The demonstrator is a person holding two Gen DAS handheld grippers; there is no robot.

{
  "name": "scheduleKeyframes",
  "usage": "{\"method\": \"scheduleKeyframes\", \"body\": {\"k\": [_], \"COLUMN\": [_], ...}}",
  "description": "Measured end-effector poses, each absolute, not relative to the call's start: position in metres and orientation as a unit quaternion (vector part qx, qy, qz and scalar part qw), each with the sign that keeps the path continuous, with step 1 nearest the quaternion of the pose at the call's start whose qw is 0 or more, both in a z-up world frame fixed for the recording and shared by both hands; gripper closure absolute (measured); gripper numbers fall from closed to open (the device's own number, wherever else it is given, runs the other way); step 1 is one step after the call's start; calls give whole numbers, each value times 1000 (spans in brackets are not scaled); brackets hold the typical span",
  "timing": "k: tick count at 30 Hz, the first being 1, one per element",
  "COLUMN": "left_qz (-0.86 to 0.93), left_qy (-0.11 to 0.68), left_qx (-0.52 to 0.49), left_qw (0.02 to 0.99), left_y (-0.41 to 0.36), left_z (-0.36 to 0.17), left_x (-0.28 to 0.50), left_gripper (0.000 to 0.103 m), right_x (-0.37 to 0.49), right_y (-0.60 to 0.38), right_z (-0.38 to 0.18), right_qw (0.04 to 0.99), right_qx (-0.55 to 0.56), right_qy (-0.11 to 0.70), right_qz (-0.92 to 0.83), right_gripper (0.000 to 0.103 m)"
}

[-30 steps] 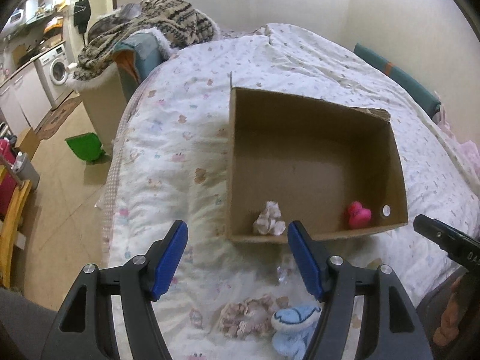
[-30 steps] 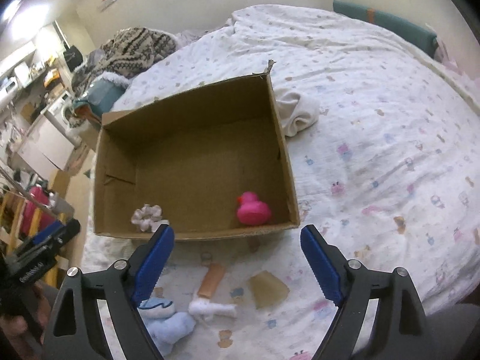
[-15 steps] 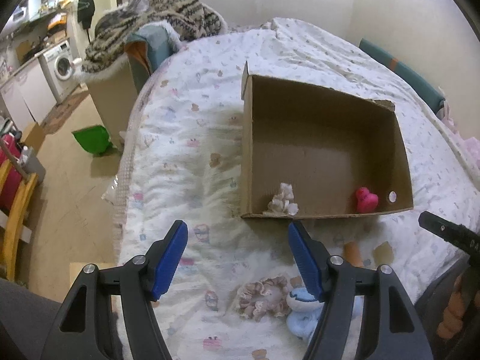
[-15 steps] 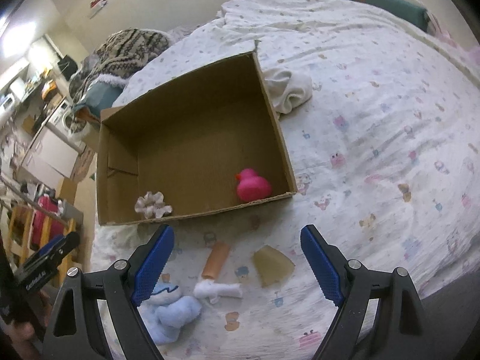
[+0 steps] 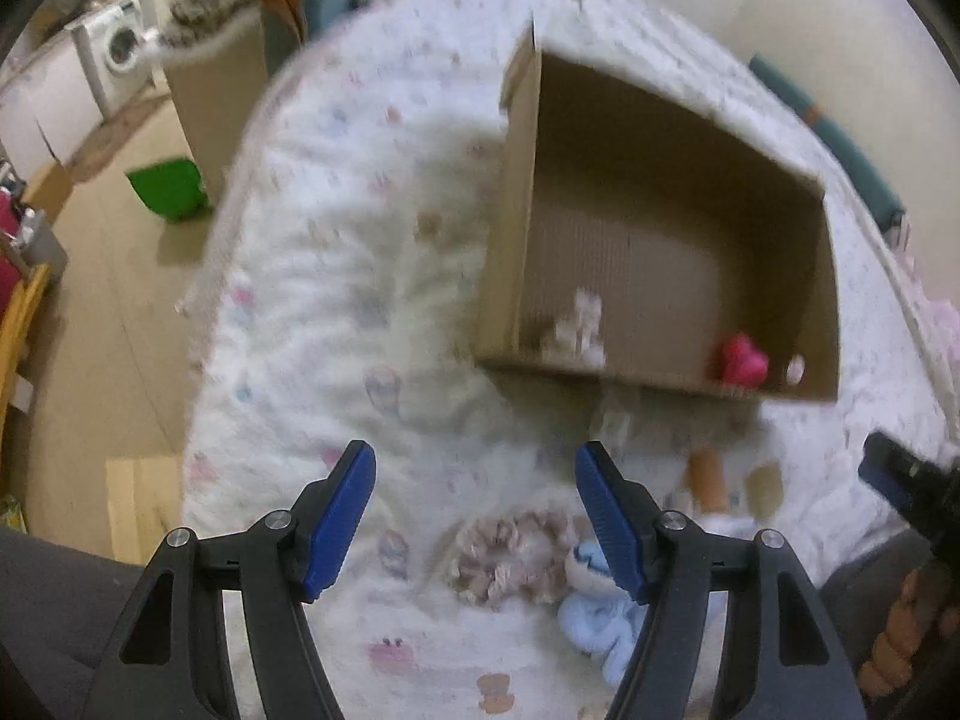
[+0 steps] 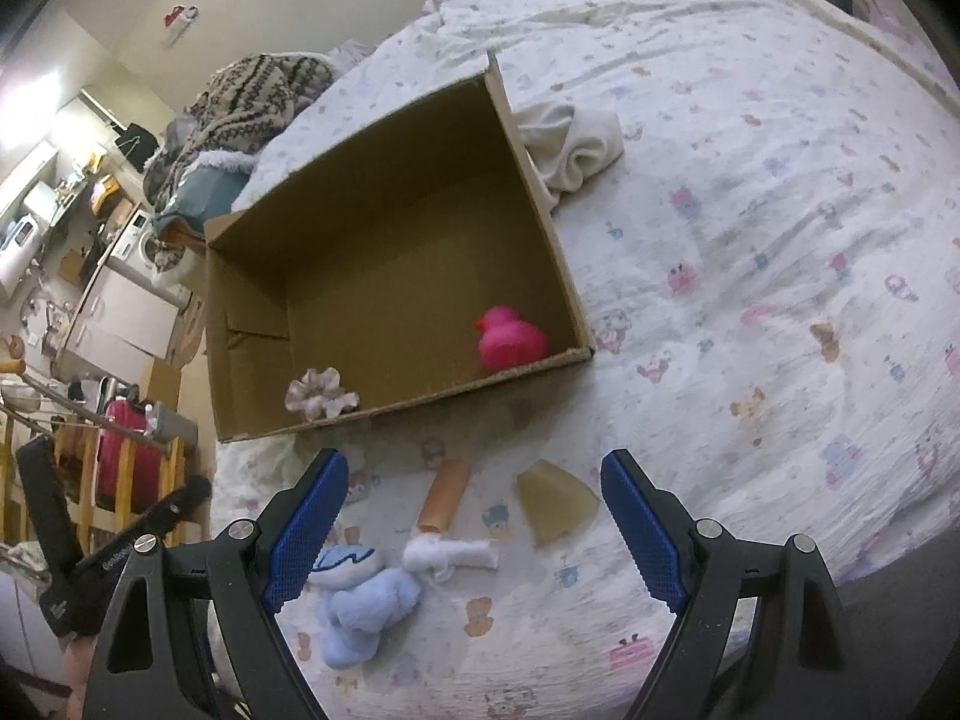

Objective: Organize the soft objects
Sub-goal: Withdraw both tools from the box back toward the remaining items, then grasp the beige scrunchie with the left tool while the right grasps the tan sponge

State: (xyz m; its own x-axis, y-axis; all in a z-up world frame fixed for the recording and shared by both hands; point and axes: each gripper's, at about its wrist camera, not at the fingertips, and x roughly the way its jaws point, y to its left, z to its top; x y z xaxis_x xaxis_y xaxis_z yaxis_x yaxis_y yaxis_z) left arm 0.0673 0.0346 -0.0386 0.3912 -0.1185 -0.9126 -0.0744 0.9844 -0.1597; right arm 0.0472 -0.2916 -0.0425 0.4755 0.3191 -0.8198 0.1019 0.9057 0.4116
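An open cardboard box (image 6: 540, 204) (image 5: 516, 192) lies on the bed. Inside it are a pink rubber duck (image 6: 510, 341) (image 5: 743, 360) and a pale scrunchie (image 6: 321, 393) (image 5: 579, 330). In front of the box lie a blue plush toy (image 6: 360, 594) (image 5: 600, 618), a pink-beige scrunchie (image 5: 510, 552), a white roll (image 6: 453, 553), an orange tube (image 6: 444, 495) and a tan wedge (image 6: 555, 501). My left gripper (image 5: 474, 501) is open and empty above the bed, just left of the pink-beige scrunchie. My right gripper (image 6: 474, 516) is open and empty above the loose items.
A white cloth (image 6: 570, 144) lies beside the box's right wall. The bed's left edge drops to the floor, with a green bin (image 5: 168, 186), a washing machine (image 5: 117, 57) and a blanket-covered chair (image 6: 252, 96) beyond. A red case (image 6: 123, 450) stands by a yellow rack.
Both grippers have drawn back and up from the box, so more of the bed and loose items show. The left view is now motion-blurred. Both stay open.
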Motion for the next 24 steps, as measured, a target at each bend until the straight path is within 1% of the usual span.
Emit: {"method": "scheduleKeyframes", "body": {"k": [3, 10, 11, 12, 14, 16, 17, 18, 20, 24], "left_qz": [-24, -23, -21, -21, -26, -29, -32, -31, -31, -26], "left_qy": [599, 654, 661, 667, 676, 676, 676, 675, 668, 650], "left_qx": [-82, -118, -120, -121, -118, -110, -98, -86, -80, -95], "left_qw": [796, 747, 740, 735, 727, 729, 729, 732, 739, 753], "left_y": [26, 24, 24, 23, 20, 18, 15, 12, 11, 20], "left_z": [-64, -108, -113, -118, -121, -120, -120, -119, -115, -99], "left_x": [69, 81, 82, 82, 83, 83, 82, 81, 79, 75], "left_gripper": [37, 37, 44, 57, 62, 72, 83, 87, 90, 91], "right_x": [50, 57, 57, 58, 60, 61, 61, 62, 63, 62], "right_y": [-293, -294, -294, -293, -293, -294, -294, -294, -293, -293], "right_z": [-49, -59, -60, -61, -63, -65, -66, -68, -70, -71], "right_qw": [828, 818, 817, 816, 813, 810, 809, 807, 804, 803], "right_qx": [223, 231, 231, 230, 232, 234, 234, 235, 237, 237], "right_qy": [511, 524, 525, 528, 531, 534, 537, 539, 543, 544], "right_qz": [60, 51, 50, 50, 52, 54, 54, 54, 56, 56], "right_gripper": [11, 11, 11, 11, 11, 11, 11, 11, 11, 11]}}
